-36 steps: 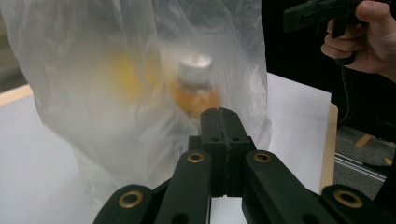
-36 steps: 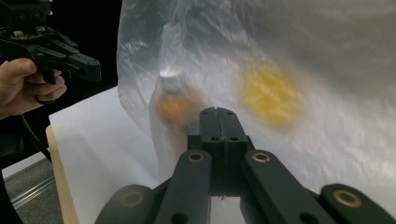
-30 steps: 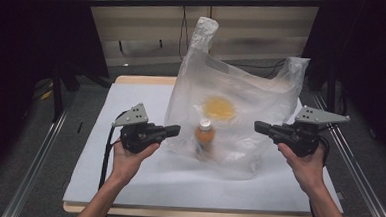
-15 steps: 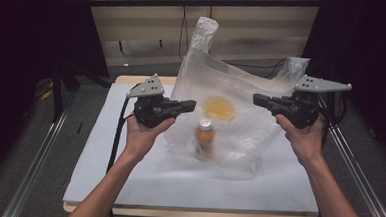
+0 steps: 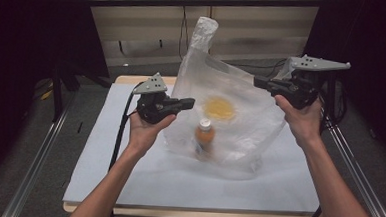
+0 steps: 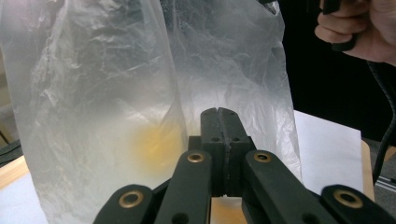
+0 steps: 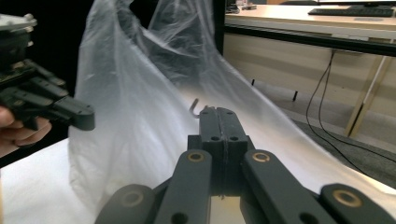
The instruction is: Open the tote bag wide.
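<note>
Above the white surface (image 5: 127, 170) in the high view, a clear plastic bag (image 5: 240, 121) hangs stretched between two raised hands, both higher than a second ago and the left tongs (image 5: 190, 104) drawn in from beside the bag to its left edge; the lift appears to have taken most of the bag's weight, which suggests the carrying stage is under way, with an orange-capped bottle (image 5: 204, 137) and a yellow item (image 5: 219, 108) inside. The right tongs (image 5: 258, 82) are shut on the bag's upper right edge, that wrist cocked back, forearm angled up from the bottom right. In the left gripper view, the left tongs (image 6: 219, 112) are closed, film pinched at the tips, the yellow blur behind them. In the right gripper view, the right tongs (image 7: 218, 111) are clamped on film sloping away, the left tongs (image 7: 79, 116) level at far left.
</note>
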`<act>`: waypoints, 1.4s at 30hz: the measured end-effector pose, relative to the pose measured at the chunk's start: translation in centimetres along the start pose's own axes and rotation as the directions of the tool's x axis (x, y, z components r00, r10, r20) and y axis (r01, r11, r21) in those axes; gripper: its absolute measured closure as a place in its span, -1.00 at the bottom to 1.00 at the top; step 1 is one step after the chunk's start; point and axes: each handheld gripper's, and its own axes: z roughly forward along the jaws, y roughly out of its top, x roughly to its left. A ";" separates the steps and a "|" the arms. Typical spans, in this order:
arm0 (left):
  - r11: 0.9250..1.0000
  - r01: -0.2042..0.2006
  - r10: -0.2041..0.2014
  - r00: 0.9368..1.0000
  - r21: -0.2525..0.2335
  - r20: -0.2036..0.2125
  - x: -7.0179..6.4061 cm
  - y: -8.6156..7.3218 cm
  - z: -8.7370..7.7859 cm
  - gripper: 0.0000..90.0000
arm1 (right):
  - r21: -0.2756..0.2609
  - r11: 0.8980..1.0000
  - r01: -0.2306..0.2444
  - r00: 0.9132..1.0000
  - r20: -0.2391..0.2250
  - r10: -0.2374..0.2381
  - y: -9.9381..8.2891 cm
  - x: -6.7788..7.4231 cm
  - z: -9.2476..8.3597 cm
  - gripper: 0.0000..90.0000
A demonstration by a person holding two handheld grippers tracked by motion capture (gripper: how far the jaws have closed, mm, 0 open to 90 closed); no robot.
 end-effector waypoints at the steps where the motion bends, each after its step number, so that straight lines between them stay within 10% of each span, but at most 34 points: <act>1: 1.000 0.000 0.000 1.000 0.003 -0.003 0.1 0.0 -0.1 1.00 | 0.002 1.000 -0.002 1.000 0.010 0.002 0.1 -0.3 0.1 1.00; 9: 1.000 0.005 -0.005 1.000 0.028 -0.010 0.5 -0.8 0.2 1.00 | 0.058 0.998 -0.028 0.999 0.034 0.026 -0.4 -1.4 2.0 1.00; 26: 0.995 0.060 -0.060 0.998 0.083 -0.007 1.0 -5.0 0.8 1.00 | 0.131 0.991 -0.009 0.997 -0.080 0.020 -4.3 1.8 4.4 1.00; 42: 0.974 0.127 -0.125 0.992 0.186 -0.026 1.4 -10.1 1.4 1.00 | 0.163 0.987 -0.009 0.984 -0.172 0.037 -7.1 4.5 6.4 1.00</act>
